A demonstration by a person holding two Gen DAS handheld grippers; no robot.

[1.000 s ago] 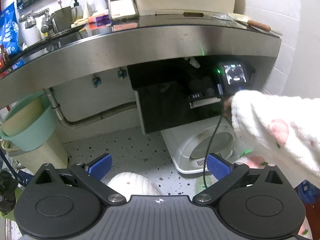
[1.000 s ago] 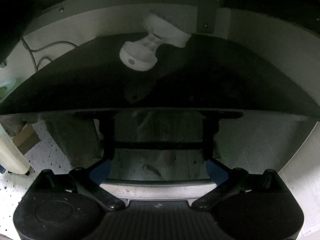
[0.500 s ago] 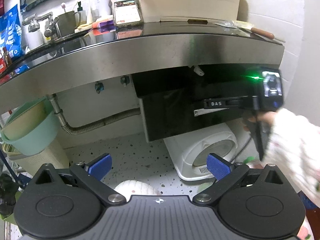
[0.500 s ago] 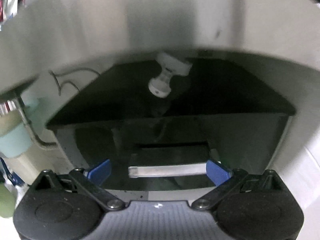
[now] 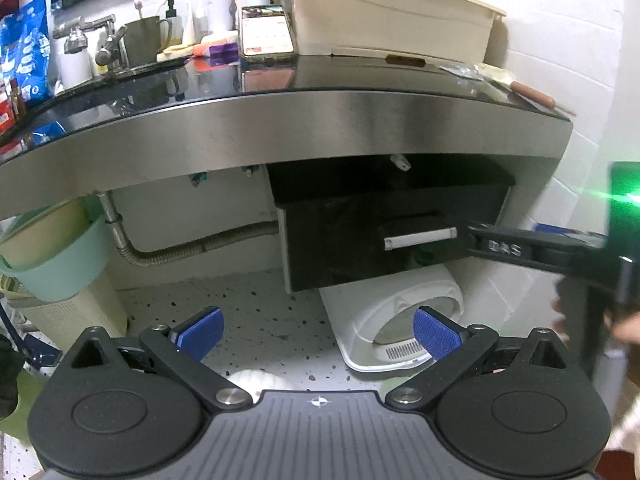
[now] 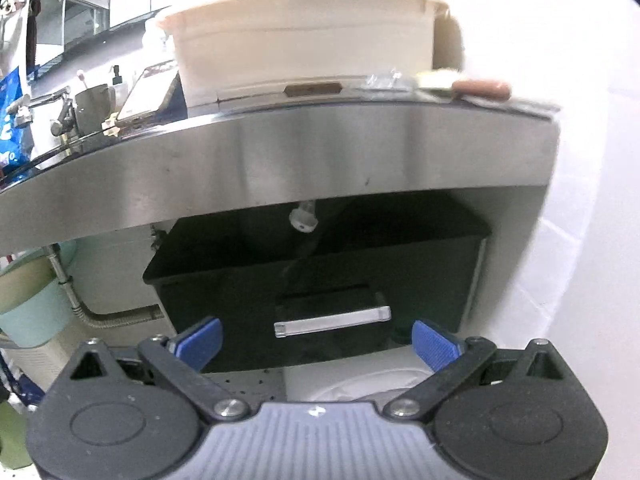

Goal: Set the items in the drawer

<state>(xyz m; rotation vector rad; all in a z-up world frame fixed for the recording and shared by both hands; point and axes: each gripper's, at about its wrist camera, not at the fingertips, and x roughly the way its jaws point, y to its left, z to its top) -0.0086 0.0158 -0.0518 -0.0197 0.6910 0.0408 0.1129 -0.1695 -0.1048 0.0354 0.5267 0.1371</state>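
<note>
From your left wrist camera, your left gripper (image 5: pixel 318 330) hangs with its blue pads spread wide, grasping nothing, above the speckled floor. The black drawer (image 5: pixel 360 240) sits pulled out beneath the steel counter (image 5: pixel 304 128), its pale handle (image 5: pixel 420 237) facing you. Your right gripper (image 5: pixel 520 246) juts in from the right edge, blurred and cut off; a green glare hides its body. A white appliance (image 5: pixel 400 320) stands partly hidden under the drawer.

From your right wrist camera, your right gripper (image 6: pixel 316 338) is likewise released and empty, facing the drawer (image 6: pixel 240 296) and its handle (image 6: pixel 332 322). The drawer's interior is too dark to read. A cream tub (image 6: pixel 304 48) on the counter (image 6: pixel 280 160) is overexposed.
</note>
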